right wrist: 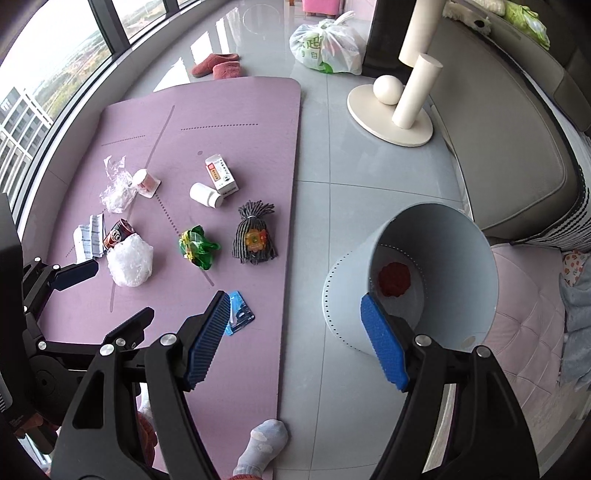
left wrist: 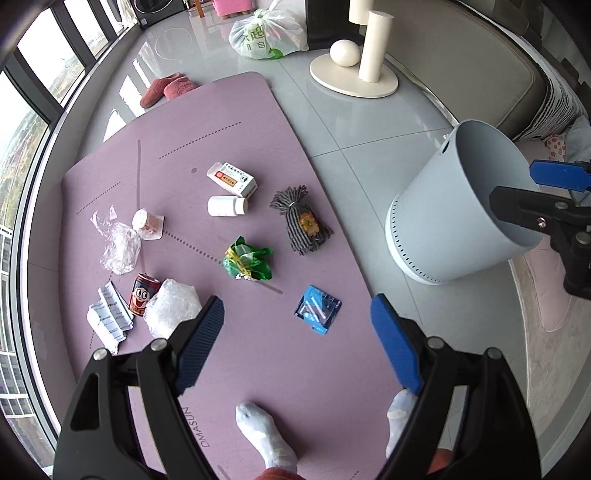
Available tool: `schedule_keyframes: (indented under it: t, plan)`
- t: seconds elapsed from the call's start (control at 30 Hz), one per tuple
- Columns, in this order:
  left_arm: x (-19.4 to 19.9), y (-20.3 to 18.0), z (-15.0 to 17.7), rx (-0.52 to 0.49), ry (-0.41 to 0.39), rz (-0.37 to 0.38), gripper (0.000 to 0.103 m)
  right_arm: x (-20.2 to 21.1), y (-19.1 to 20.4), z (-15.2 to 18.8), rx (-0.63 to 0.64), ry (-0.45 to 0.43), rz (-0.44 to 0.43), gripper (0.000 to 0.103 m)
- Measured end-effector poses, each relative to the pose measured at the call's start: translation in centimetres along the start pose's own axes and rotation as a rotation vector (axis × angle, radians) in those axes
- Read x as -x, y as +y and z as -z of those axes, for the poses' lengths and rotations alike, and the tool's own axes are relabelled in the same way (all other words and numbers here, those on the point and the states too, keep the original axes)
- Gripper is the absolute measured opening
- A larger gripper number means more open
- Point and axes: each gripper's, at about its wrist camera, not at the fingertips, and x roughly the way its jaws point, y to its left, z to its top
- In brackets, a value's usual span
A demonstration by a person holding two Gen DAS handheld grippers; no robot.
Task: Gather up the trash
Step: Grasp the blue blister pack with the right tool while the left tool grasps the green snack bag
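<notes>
Trash lies scattered on a purple mat (left wrist: pixel 236 122): a blue wrapper (left wrist: pixel 317 309), a green crumpled bag (left wrist: pixel 247 258), a grey striped knit item (left wrist: pixel 301 221), a white pill bottle (left wrist: pixel 226 205), a medicine box (left wrist: pixel 232 179), a red can (left wrist: pixel 143 294), clear plastic wads (left wrist: pixel 171 306) and paper (left wrist: pixel 107 314). A pale grey bin (right wrist: pixel 424 280) stands on the tiles right of the mat with a red item (right wrist: pixel 394 279) inside. My left gripper (left wrist: pixel 297 341) is open and empty above the mat's near part. My right gripper (right wrist: pixel 295 339) is open and empty beside the bin.
A yogurt cup (left wrist: pixel 147 223) lies at the mat's left. Red slippers (left wrist: pixel 168 88), a full plastic bag (left wrist: pixel 267 35) and a cream stand with cylinders (left wrist: pixel 354 74) are at the back. A grey sofa (right wrist: pixel 517 147) runs along the right. My socked feet (left wrist: pixel 266 435) stand on the mat.
</notes>
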Motion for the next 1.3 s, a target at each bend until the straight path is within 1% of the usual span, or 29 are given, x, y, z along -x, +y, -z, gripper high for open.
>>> schedule_keyframes:
  t: [0.13, 0.23, 0.33, 0.43, 0.6, 0.77, 0.9, 1.07, 1.17, 1.2, 1.23, 1.3]
  plan:
    - [-1.1, 4.1, 1.4, -0.019, 0.015, 0.000, 0.082, -1.9, 5.0, -0.4, 0.028, 0.016, -0.008, 0.071]
    - [-2.5, 6.6, 2.1, -0.038, 0.022, 0.004, 0.082, -4.2, 8.2, -0.2, 0.043, 0.034, -0.020, 0.071]
    - [-4.4, 8.4, 2.7, -0.060, 0.019, -0.001, 0.082, -7.2, 10.6, 0.7, 0.063, 0.049, -0.029, 0.071]
    - [-7.1, 9.7, 3.3, -0.076, 0.009, -0.016, 0.082, -10.8, 12.2, 2.1, 0.091, 0.055, -0.040, 0.071]
    - [-13.5, 10.5, 4.3, -0.070, -0.013, -0.028, 0.082, -18.2, 12.7, 4.6, 0.151, 0.072, -0.044, 0.071]
    - [-20.9, 9.6, 4.5, -0.063, -0.041, -0.042, 0.082, -25.9, 12.3, 7.1, 0.203, 0.082, -0.061, 0.071]
    - [-25.3, 8.9, 4.1, -0.060, -0.063, -0.041, 0.082, -30.5, 12.3, 9.0, 0.238, 0.102, -0.068, 0.071]
    - [-29.1, 8.2, 3.1, -0.089, -0.076, -0.046, 0.082, -34.4, 12.7, 10.9, 0.263, 0.134, -0.075, 0.070]
    - [-30.7, 8.1, 2.5, -0.105, -0.078, -0.050, 0.082, -35.9, 13.2, 11.5, 0.277, 0.148, -0.068, 0.060]
    - [-31.2, 8.1, 2.3, -0.110, -0.077, -0.054, 0.082, -35.7, 13.3, 11.5, 0.284, 0.125, -0.069, 0.059]
    - [-31.7, 8.1, 2.2, -0.115, -0.078, -0.063, 0.082, -35.7, 13.6, 11.5, 0.295, 0.119, -0.072, 0.056]
    - [-32.6, 8.0, 1.8, -0.128, -0.085, -0.083, 0.082, -35.5, 14.0, 11.5, 0.318, 0.109, -0.062, 0.054]
